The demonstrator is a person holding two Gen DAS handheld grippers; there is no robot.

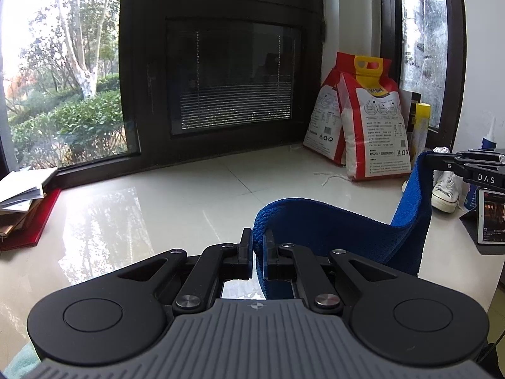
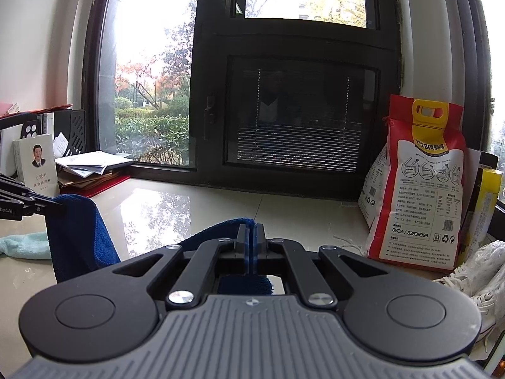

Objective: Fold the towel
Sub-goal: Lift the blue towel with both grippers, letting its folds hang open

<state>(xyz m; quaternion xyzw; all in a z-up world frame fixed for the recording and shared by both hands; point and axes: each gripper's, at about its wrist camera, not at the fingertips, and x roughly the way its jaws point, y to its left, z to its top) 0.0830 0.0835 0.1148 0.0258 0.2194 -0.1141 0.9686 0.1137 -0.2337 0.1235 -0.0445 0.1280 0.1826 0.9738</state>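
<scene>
Papers [image 1: 22,189] lie heaped on a red folder [image 1: 28,224] at the far left of the pale glossy desk [image 1: 157,195], under the dark window frame [image 1: 221,79]; a pale green cloth [image 2: 25,244] rests on the desk nearby. Next along, the left gripper [image 1: 258,246] has its fingers clenched on one corner of the blue towel [image 1: 331,227], which is lifted off the desk and sags in a band across to the right gripper [image 2: 251,237]; that one's fingers pinch the other corner, the cloth showing as a thin blue edge between them. Both corners are held at about the same height, and the slack between them hangs below. Further right two red and white bags [image 1: 372,126] with a yellow handle lean in the corner; just beside them stand a yellow can [image 2: 486,202] and white sneakers [image 1: 446,186].
</scene>
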